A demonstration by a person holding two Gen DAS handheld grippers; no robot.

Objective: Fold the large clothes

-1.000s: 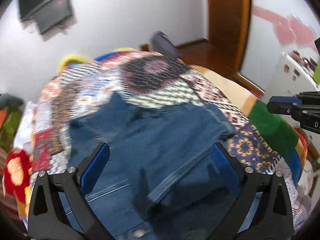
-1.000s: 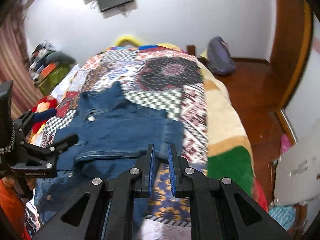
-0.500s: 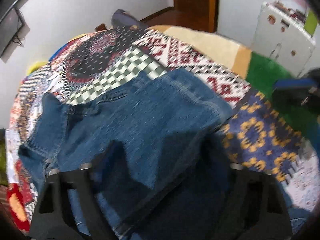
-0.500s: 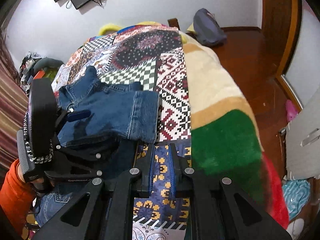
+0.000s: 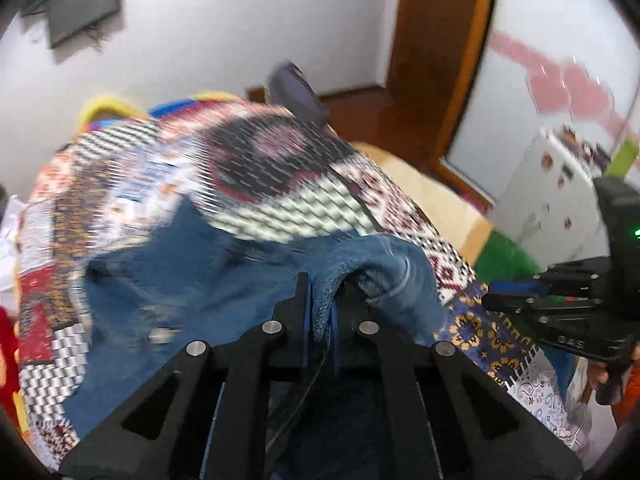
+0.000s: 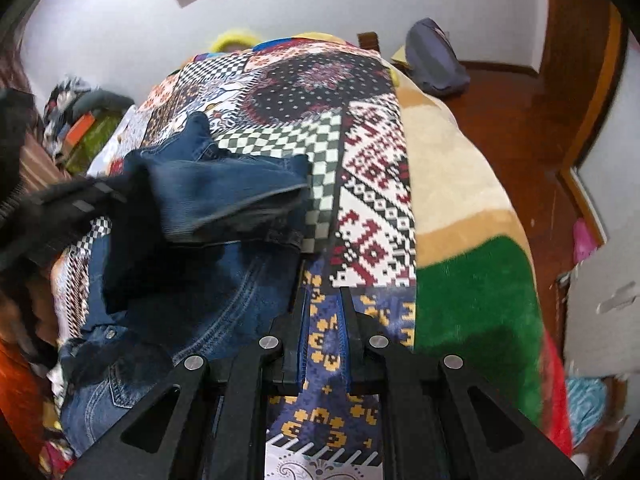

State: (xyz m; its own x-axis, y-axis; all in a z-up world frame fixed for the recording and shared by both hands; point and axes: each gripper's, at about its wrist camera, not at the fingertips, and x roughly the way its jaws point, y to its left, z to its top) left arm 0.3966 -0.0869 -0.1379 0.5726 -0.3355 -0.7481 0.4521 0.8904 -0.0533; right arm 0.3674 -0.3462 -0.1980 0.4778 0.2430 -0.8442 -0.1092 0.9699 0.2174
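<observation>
In the left wrist view, a wall-mounted TV (image 5: 78, 2) sits in the upper left of the frame, pretty blurry. Below it the patchwork quilt (image 5: 256, 168) fills the middle, with the denim jacket (image 5: 192, 280) spread over its lower left part. The left gripper (image 5: 320, 304) at bottom centre is pinching a fold of the jacket's cuff edge, which bunches up just right of the fingers. Further right, the right gripper (image 5: 516, 300) pokes in from the frame's right edge over the blue and gold patch, with a white cabinet (image 5: 560, 200) behind it and a wooden door frame (image 5: 444, 60) in the upper right.

The right wrist view has a pile of clutter (image 6: 80, 120) at the left edge, then the left gripper (image 6: 132, 188) as a dark blur lifting a jacket (image 6: 224, 188) sleeve, so it hides part of the denim underneath. The rest of the jacket lies in the lower left. At bottom centre the right gripper (image 6: 324, 308) has its fingers nearly together with nothing between them, only quilt (image 6: 372, 208) showing through the gap. A grey backpack (image 6: 436, 60) sits on the wooden floor (image 6: 520, 120), upper right.
</observation>
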